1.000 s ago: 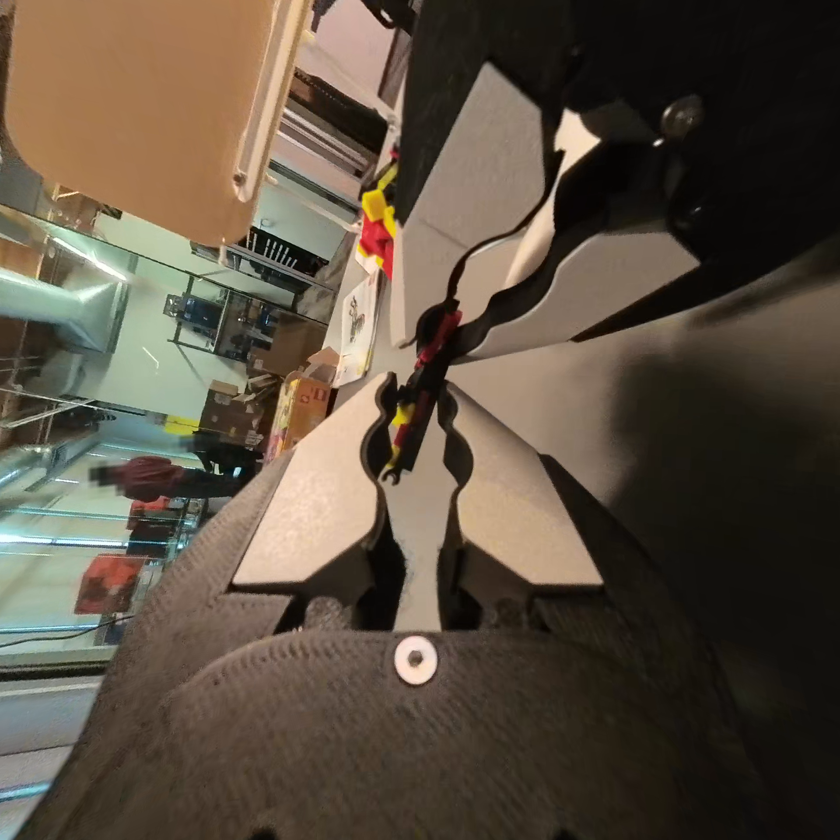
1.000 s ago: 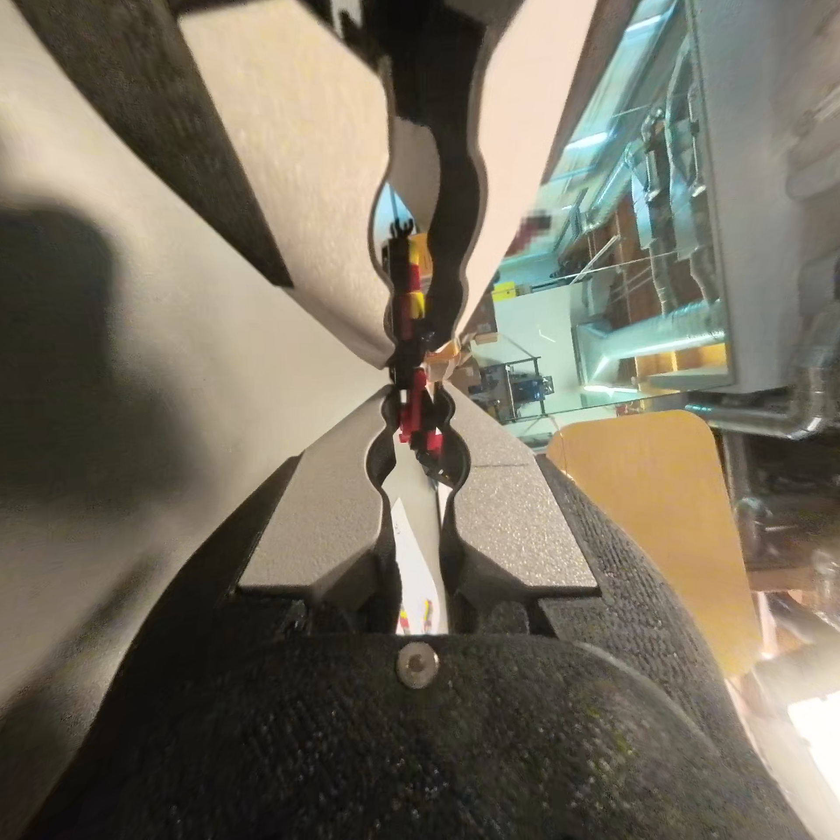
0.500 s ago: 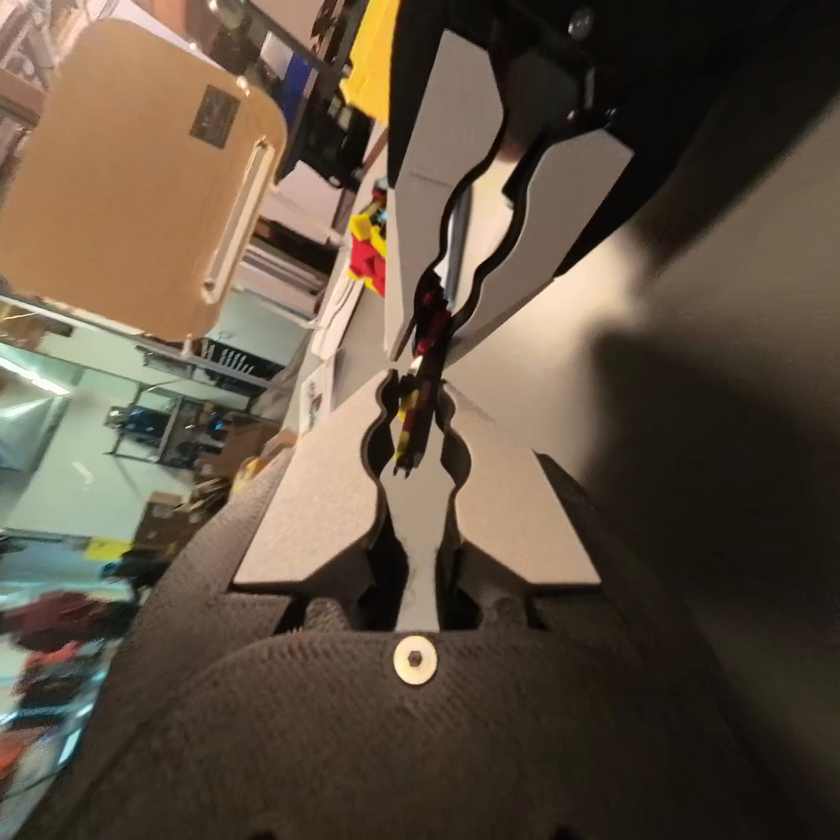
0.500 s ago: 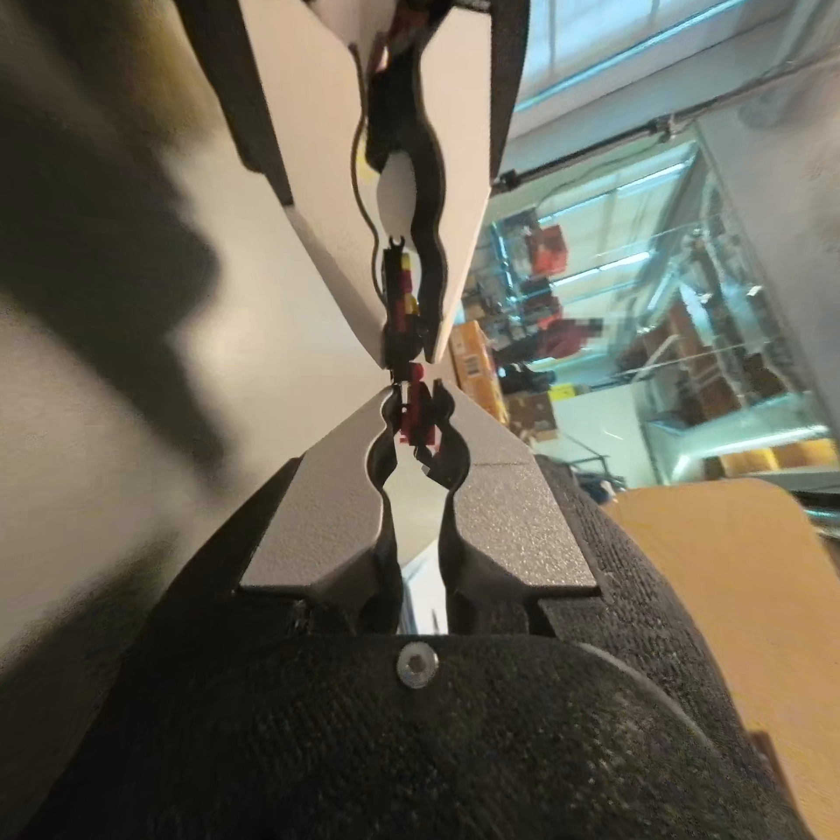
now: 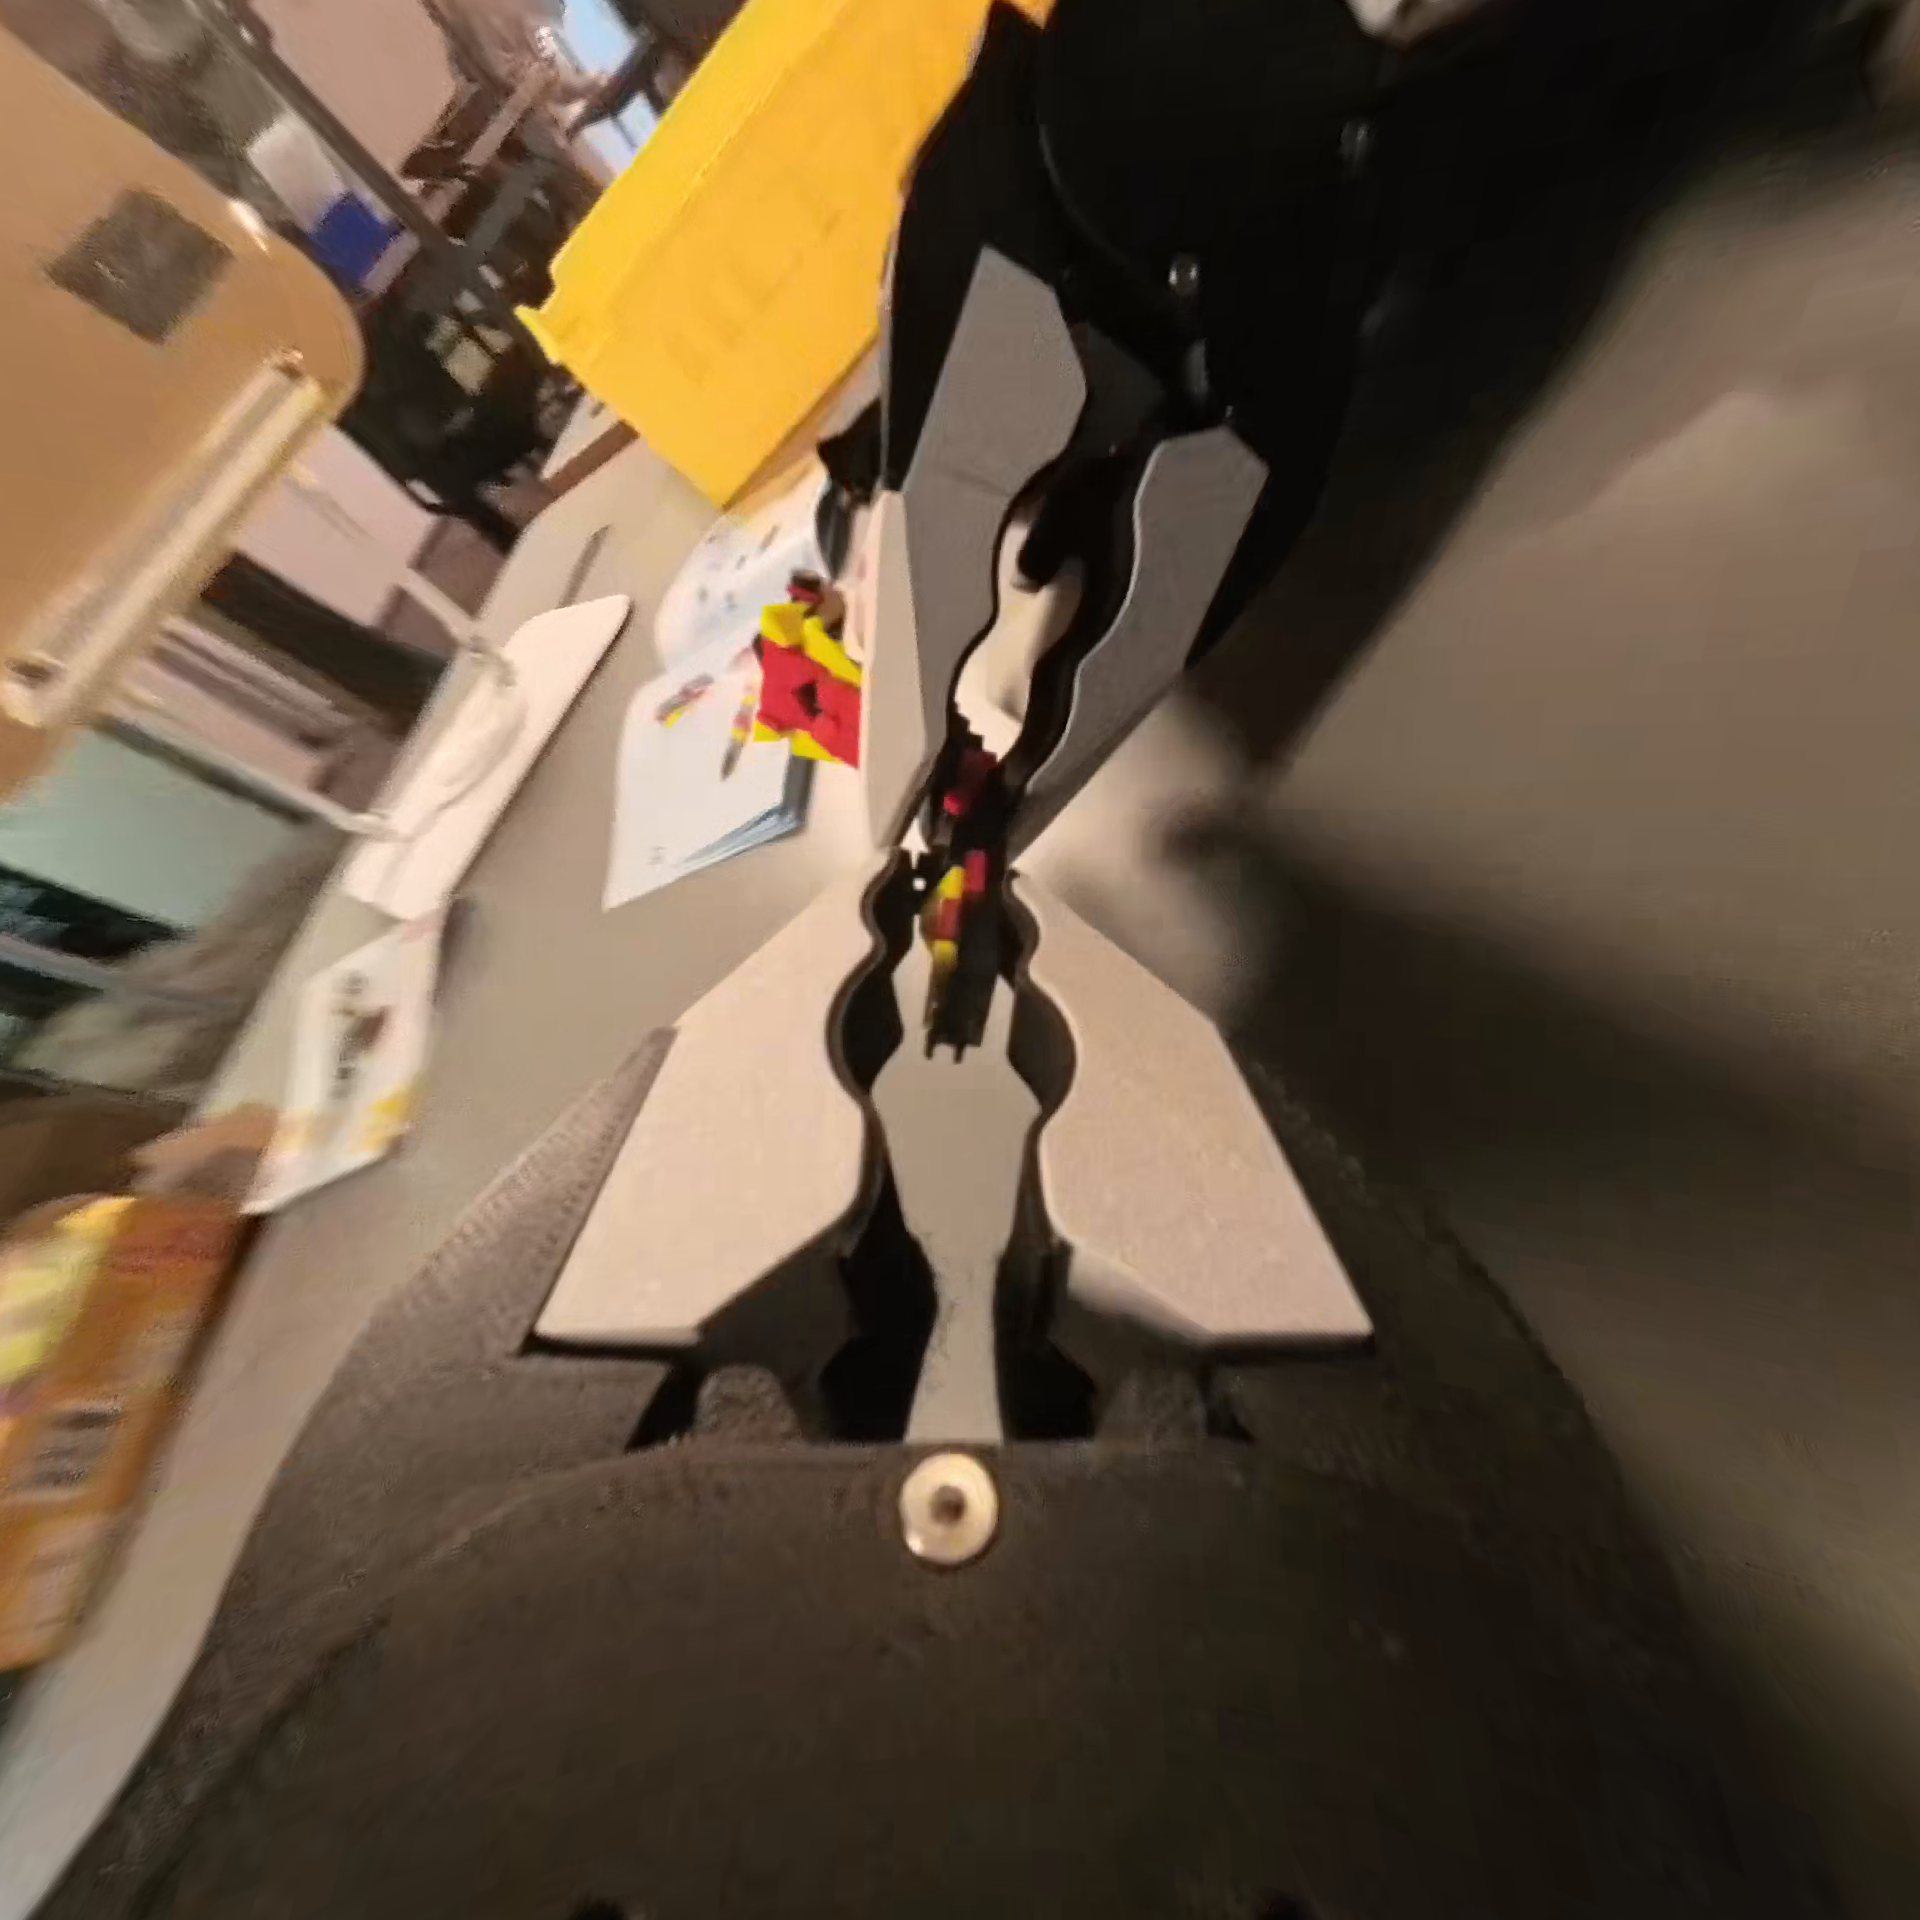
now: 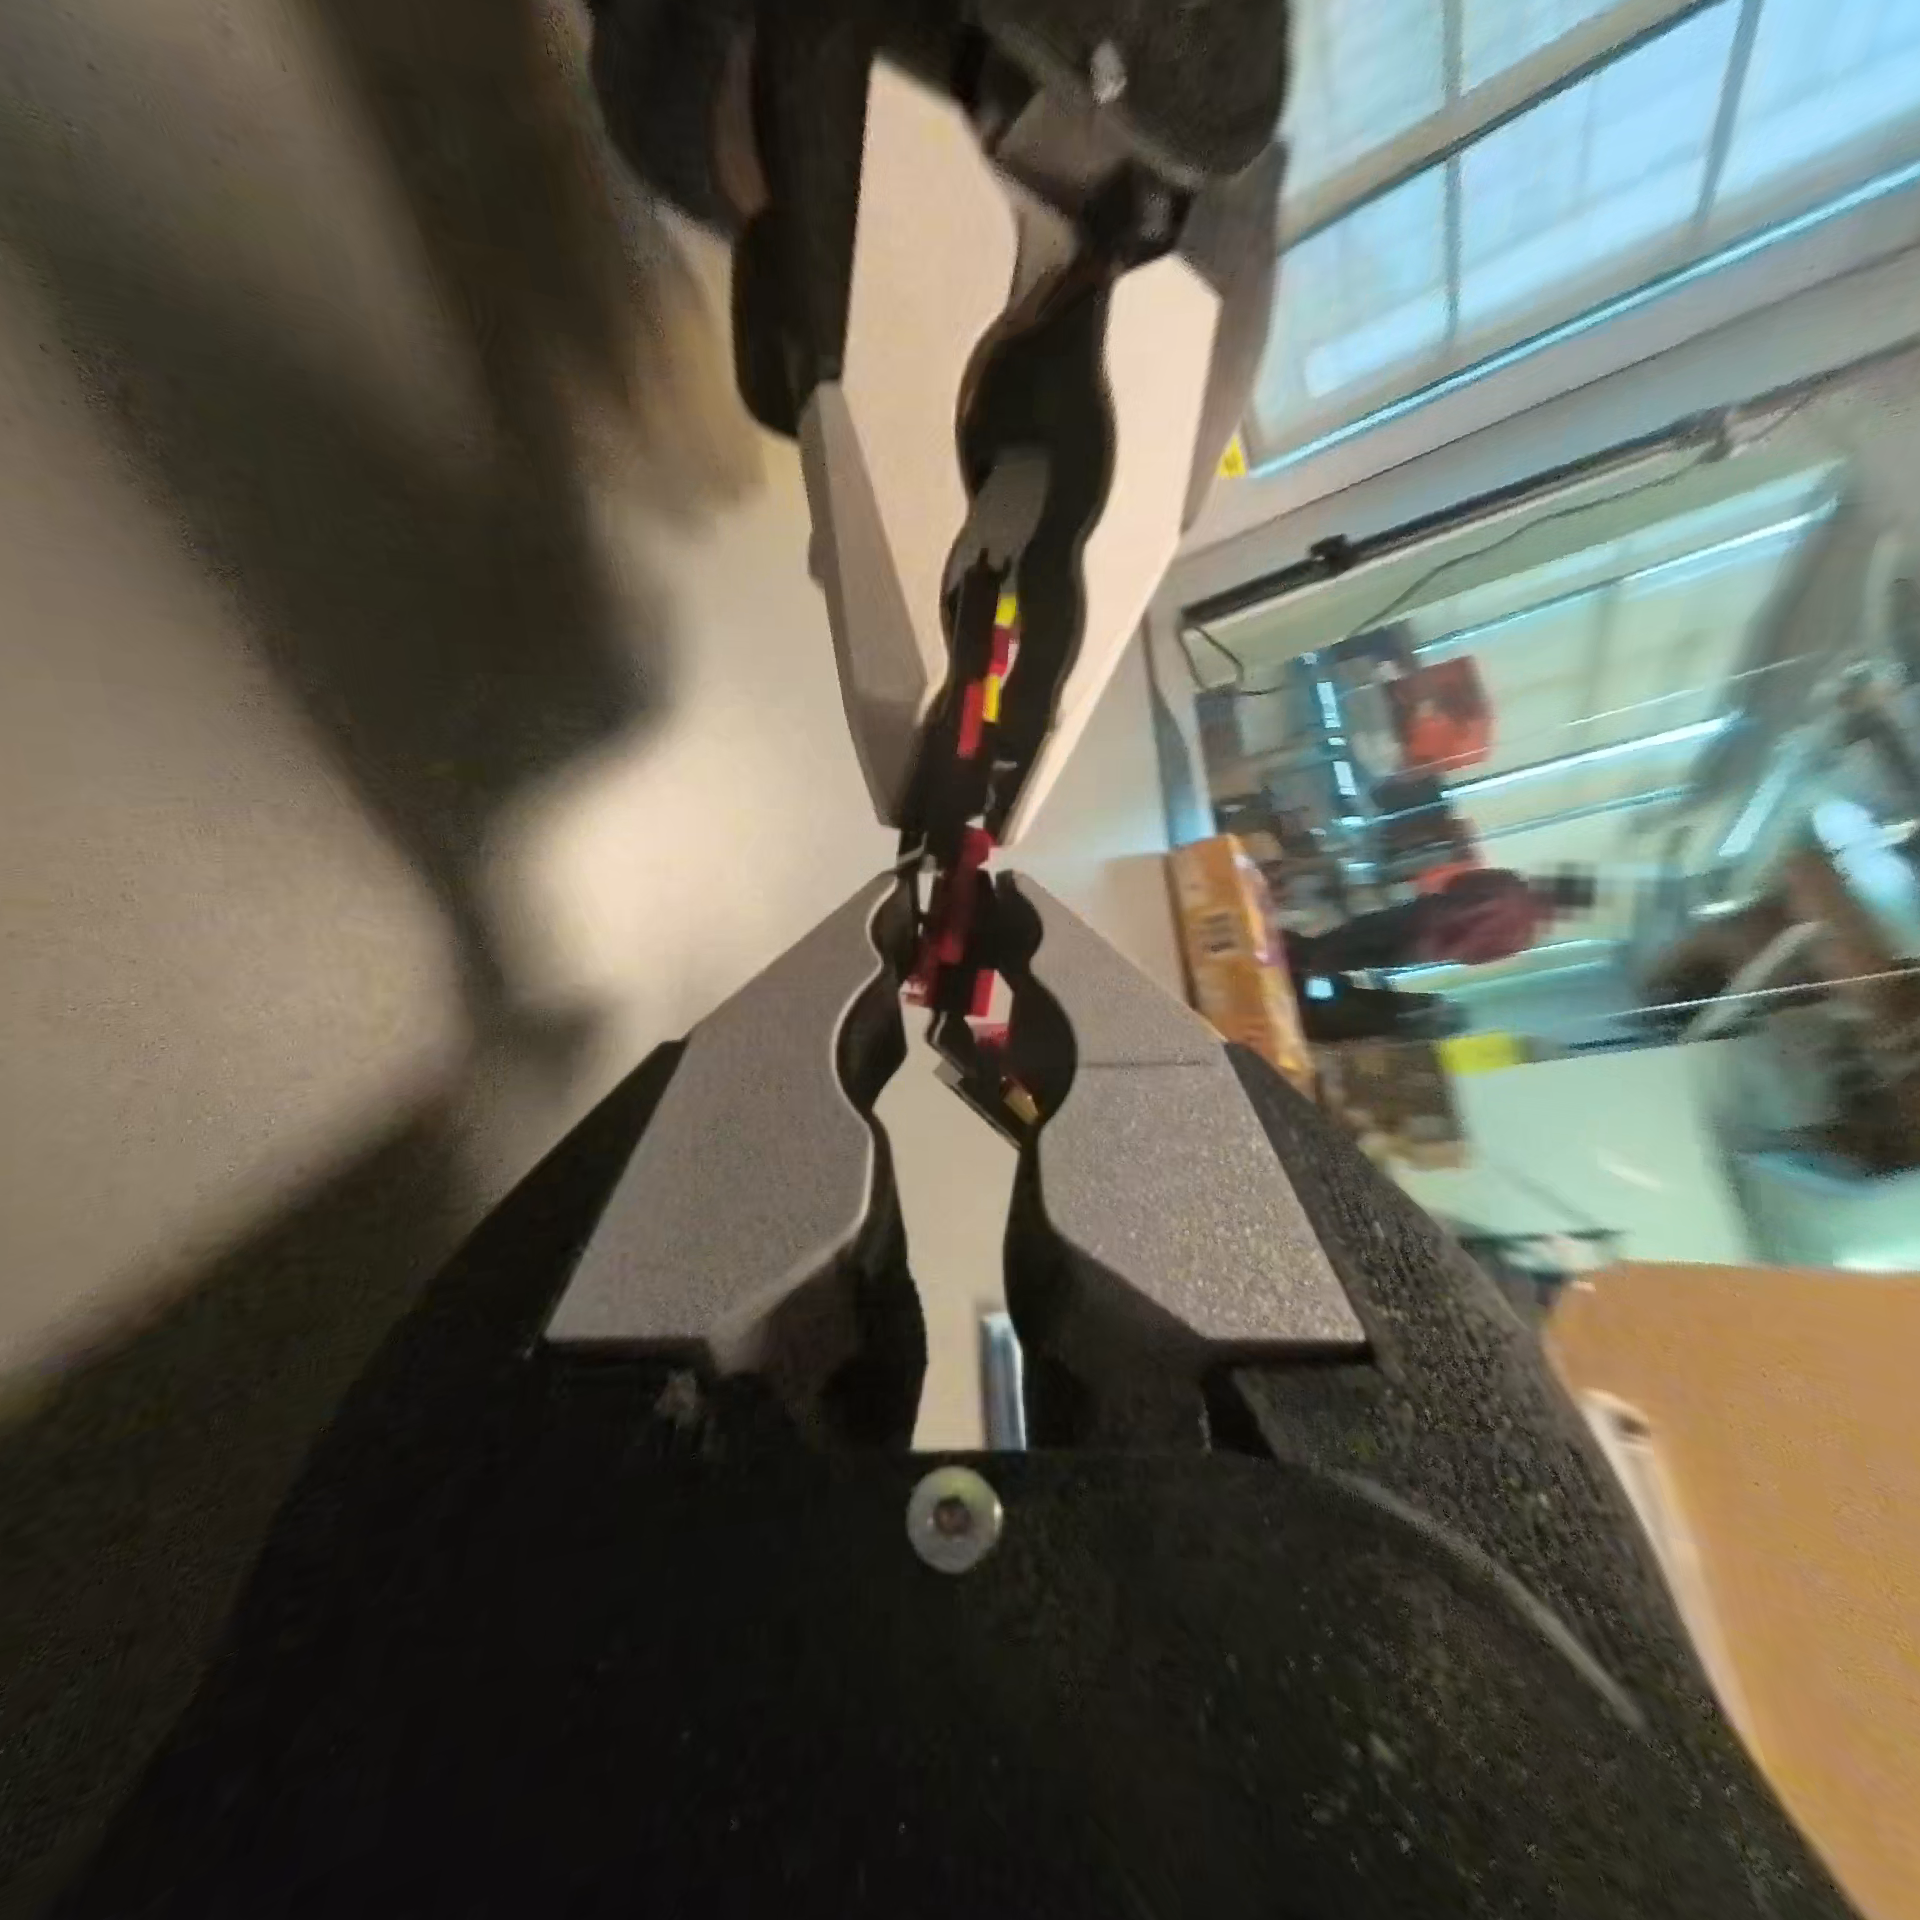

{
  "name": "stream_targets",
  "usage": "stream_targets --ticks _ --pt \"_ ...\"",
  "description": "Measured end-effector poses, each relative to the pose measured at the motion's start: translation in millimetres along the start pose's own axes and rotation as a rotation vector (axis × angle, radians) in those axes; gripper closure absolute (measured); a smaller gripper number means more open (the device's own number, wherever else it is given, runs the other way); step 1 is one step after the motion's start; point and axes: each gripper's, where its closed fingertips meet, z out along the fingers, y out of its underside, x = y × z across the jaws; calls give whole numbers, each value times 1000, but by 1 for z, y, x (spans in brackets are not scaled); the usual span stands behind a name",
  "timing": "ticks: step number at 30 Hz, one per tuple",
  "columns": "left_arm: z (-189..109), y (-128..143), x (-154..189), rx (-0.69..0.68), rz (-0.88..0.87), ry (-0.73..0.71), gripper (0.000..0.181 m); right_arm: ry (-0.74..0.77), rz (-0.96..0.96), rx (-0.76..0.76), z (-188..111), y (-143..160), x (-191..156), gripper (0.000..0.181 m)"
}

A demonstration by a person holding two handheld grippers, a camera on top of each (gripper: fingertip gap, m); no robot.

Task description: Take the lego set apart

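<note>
Left wrist view: the left tool (image 5: 951, 883) is clamped on one end of a thin red, yellow and black lego strip (image 5: 961, 935); the right tool (image 5: 966, 800) meets it tip to tip from 12 o'clock. At 10 o'clock on the smooth grey table (image 5: 540, 977) lie paper booklets (image 5: 707, 790), a red-and-yellow brick cluster (image 5: 805, 696) and a yellow bin (image 5: 748, 229).

Right wrist view: the right tool (image 6: 951, 883) is clamped on the strip's other end (image 6: 951, 935), opposite the left tool (image 6: 956, 821). Windows (image 6: 1558, 239) sit at 2 o'clock.

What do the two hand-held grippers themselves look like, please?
Both match: the left hand-held gripper and right hand-held gripper each have two flat grey fingers with wavy inner edges, on a textured black body with one silver screw.
</note>
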Motion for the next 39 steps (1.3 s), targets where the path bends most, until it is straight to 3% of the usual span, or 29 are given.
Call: stream_targets --ticks 5,7,8,10,12,15,19,21,24,27,31,33,37,39 --pt "-5 -5 10 87 -212 197 166 -67 8 24 -4 -8 -4 169" --pt "-20 -11 29 154 -324 396 167 20 -103 -143 -12 29 14 170" --pt "-28 -14 23 198 -415 424 167 56 -74 -182 -21 46 27 170" --pt "-35 -18 -5 281 -488 343 167 109 133 -122 -35 48 51 169" --pt "-32 -13 -24 282 -518 232 167 136 124 -140 -35 48 57 169" --pt "-22 1 -32 242 -512 133 167 -67 200 -208 -13 55 11 169" --pt "-17 13 -48 142 -305 -88 167 -180 319 -257 0 61 -15 167" --pt "-18 17 -53 92 -143 -200 167 -213 420 -245 2 59 -19 155" --pt "-13 15 -48 55 66 -274 167 -248 602 -166 2 45 -12 126" --pt "-12 4 -46 69 184 -339 167 -264 886 27 -1 15 9 125" --pt "-18 -18 -45 142 262 -420 167 -446 1418 309 0 -25 29 131" --pt "-17 -23 -40 155 283 -416 167 -546 1580 406 1 -35 32 137" --pt "-17 -27 -36 180 289 -396 167 -630 1695 541 1 -41 37 165" --pt "-17 -26 -34 193 245 -366 167 -614 1643 535 0 -41 35 166"
